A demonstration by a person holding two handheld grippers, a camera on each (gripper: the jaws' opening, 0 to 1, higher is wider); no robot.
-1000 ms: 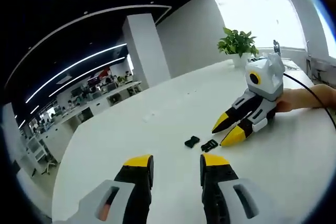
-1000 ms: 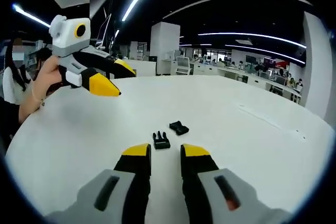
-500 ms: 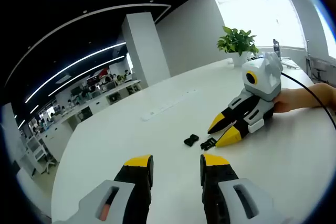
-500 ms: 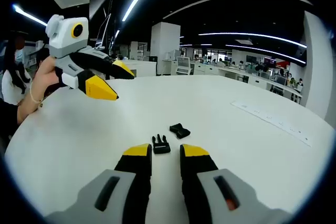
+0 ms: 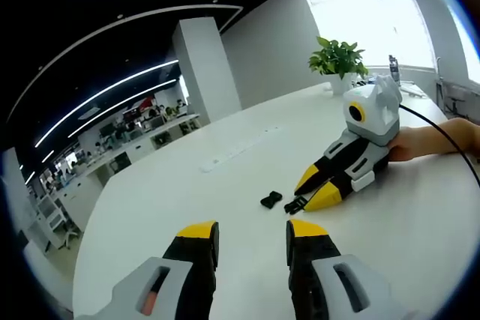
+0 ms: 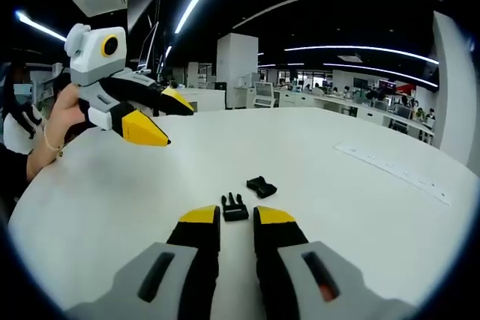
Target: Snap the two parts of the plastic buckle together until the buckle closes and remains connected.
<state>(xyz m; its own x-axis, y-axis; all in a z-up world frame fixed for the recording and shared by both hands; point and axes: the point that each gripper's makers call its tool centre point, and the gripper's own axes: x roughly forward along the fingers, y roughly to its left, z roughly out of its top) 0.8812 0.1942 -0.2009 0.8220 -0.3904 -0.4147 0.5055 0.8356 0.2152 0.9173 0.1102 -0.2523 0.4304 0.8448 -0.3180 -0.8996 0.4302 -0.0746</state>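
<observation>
Right gripper (image 6: 235,216) jaws straddling pronged buckle half (image 6: 234,207), unclamped.

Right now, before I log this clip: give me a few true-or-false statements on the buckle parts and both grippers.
1. The two buckle parts lie apart on the white table. True: pronged part, socket part.
2. The right gripper is shut on the pronged part. False: its jaws stand open just short of it.
3. The left gripper hangs above the table, gripping nothing. True.
4. A potted plant stands at the table's far edge. True.
5. The buckle is snapped closed. False: a gap separates the parts.
</observation>
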